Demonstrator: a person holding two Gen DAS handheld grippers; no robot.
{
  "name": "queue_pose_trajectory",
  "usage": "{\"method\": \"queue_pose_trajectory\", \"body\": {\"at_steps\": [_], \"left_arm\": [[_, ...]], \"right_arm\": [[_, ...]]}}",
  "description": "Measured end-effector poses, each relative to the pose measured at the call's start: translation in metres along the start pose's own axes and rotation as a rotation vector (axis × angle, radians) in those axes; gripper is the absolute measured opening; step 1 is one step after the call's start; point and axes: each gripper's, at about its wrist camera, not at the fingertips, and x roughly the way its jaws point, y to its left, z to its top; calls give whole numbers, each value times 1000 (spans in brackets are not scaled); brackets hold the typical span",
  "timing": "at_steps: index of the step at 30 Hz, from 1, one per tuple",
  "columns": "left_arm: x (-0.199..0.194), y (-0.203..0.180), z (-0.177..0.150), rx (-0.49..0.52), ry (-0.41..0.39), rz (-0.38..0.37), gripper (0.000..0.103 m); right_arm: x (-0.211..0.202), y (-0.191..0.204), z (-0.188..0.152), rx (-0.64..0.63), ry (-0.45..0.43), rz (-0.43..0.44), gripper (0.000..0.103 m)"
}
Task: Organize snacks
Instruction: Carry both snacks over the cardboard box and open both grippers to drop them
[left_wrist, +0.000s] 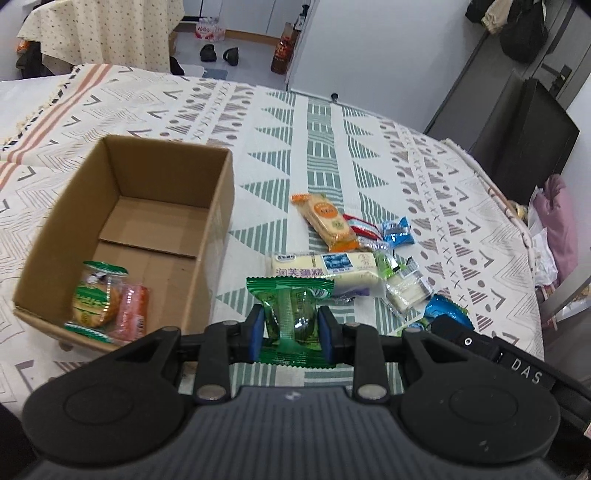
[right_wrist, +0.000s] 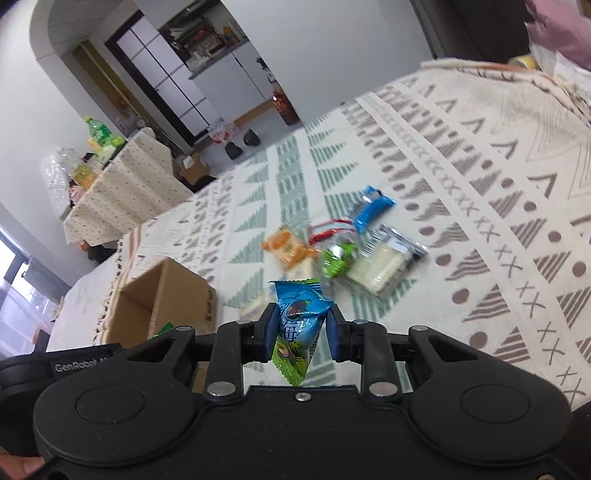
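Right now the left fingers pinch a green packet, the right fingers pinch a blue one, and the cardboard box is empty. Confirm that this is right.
One thing is wrong: the cardboard box is not empty. The left wrist view shows a green-sealed cracker pack and a pink packet on its floor. The rest holds: the left fingers pinch the green packet, and the right fingers pinch the blue packet.

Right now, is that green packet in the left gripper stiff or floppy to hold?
Probably floppy: the green packet is thin crinkly film that buckles between the left gripper. It looks light, jutting above the pads without sagging. Its glossy wrap could be slippery.
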Motion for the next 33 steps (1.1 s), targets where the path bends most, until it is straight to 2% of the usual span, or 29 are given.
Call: {"method": "queue_pose_trajectory", "body": {"at_steps": [8, 19, 24, 33], "left_arm": [[-31, -1, 4, -14, -53, -7, 30], [-63, -12, 11, -30, -120, -44, 29], [-75, 0, 14, -43, -141, -58, 29], [-95, 44, 23, -86, -178, -57, 29]], "right_arm": [[-22, 21, 1, -19, -47, 38, 27], [-55, 39, 9, -43, -107, 35, 27], [-56, 58, 8, -57, -118, 48, 27], [-44, 99, 2, -99, -109, 90, 27]]}}
